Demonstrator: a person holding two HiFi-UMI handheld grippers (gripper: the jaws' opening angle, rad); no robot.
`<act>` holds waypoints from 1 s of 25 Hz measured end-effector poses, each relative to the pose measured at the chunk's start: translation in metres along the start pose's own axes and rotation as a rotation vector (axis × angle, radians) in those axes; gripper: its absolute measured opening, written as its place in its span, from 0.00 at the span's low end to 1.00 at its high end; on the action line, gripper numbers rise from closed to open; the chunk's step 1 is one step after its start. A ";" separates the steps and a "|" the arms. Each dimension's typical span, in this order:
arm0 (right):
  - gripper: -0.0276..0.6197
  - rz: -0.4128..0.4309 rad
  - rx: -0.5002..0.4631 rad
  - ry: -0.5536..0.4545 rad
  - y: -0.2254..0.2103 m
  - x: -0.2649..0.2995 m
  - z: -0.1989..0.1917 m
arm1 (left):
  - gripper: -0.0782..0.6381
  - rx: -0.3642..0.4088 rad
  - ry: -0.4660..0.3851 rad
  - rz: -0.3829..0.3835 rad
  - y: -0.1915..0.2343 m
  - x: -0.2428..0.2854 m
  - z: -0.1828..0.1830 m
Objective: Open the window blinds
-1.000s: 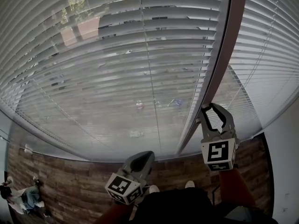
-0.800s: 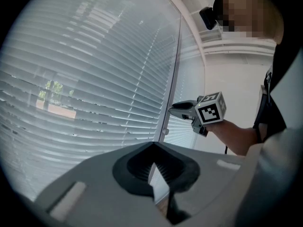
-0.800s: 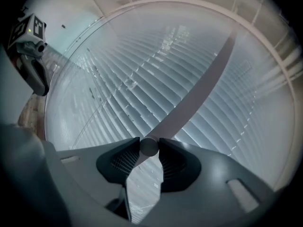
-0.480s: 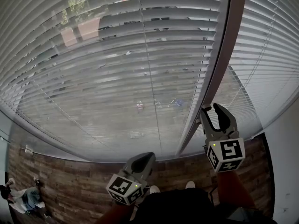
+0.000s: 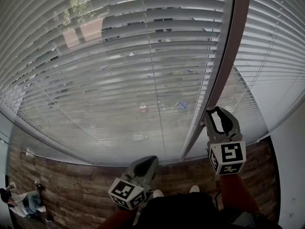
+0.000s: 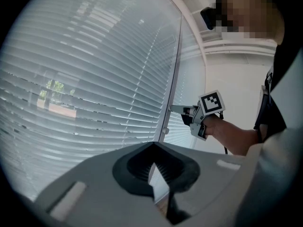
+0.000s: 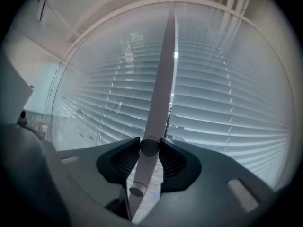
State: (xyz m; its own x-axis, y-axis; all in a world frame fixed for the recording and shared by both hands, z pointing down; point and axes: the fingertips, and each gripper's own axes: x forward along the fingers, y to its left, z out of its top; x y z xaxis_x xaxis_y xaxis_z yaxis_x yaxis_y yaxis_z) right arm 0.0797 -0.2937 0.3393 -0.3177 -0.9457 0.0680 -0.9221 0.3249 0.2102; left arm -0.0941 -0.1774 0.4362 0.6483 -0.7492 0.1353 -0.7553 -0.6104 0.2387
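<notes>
Blinds [image 5: 119,70]: lowered over the window, slats part-tilted, street showing through.
Window post [image 5: 228,56]: upright between two blinds.
Left gripper [image 5: 151,160]: low, away from the blinds, jaws together, empty.
Right gripper [image 5: 217,112]: beside the post, jaws just closing, pinching the wand [image 7: 143,171].

A dark wood-plank floor [image 5: 71,185] lies below the window blinds [image 5: 119,80]. Two white shoe toes [image 5: 155,193] stand on it under the blinds' lower edge. Something too blurred to name [image 5: 24,202] lies below their left end.
</notes>
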 end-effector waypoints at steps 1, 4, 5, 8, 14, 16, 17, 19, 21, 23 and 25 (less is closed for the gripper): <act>0.27 -0.004 -0.060 0.009 0.002 -0.001 0.002 | 0.11 0.001 -0.002 -0.001 -0.001 -0.001 0.000; 0.27 -0.025 -0.239 0.041 0.005 -0.002 0.005 | 0.11 0.003 0.000 -0.001 -0.003 -0.002 0.002; 0.27 -0.034 -0.292 0.056 0.005 -0.002 0.005 | 0.11 0.003 0.003 0.000 -0.003 -0.002 0.003; 0.27 -0.051 -0.462 0.090 0.009 -0.001 0.001 | 0.11 0.003 0.009 0.003 -0.004 -0.001 0.004; 0.32 -0.048 -0.419 0.033 0.011 -0.004 0.007 | 0.11 0.004 0.005 -0.005 -0.005 0.000 0.001; 0.34 -0.003 -0.170 -0.009 0.007 -0.006 0.011 | 0.11 0.004 0.003 -0.008 -0.006 0.000 0.000; 0.34 0.022 -0.045 -0.015 0.004 -0.007 0.010 | 0.11 0.004 0.002 -0.010 -0.007 -0.001 0.000; 0.34 0.070 0.175 -0.016 0.001 -0.010 0.006 | 0.11 0.006 0.002 -0.011 -0.008 -0.004 0.002; 0.34 0.099 0.285 -0.008 0.002 -0.009 0.003 | 0.11 0.006 0.003 -0.011 -0.010 -0.007 0.004; 0.34 0.097 0.286 0.000 0.002 -0.006 0.001 | 0.11 0.002 0.006 -0.013 -0.010 -0.006 0.004; 0.28 0.075 0.236 0.009 0.000 -0.002 -0.001 | 0.11 -0.001 0.007 -0.016 -0.010 -0.003 0.003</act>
State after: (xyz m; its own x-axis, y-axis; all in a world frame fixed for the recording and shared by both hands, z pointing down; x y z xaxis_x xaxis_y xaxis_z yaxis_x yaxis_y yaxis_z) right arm 0.0810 -0.2914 0.3397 -0.3864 -0.9185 0.0834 -0.9223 0.3853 -0.0291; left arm -0.0890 -0.1698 0.4306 0.6611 -0.7375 0.1382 -0.7446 -0.6221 0.2419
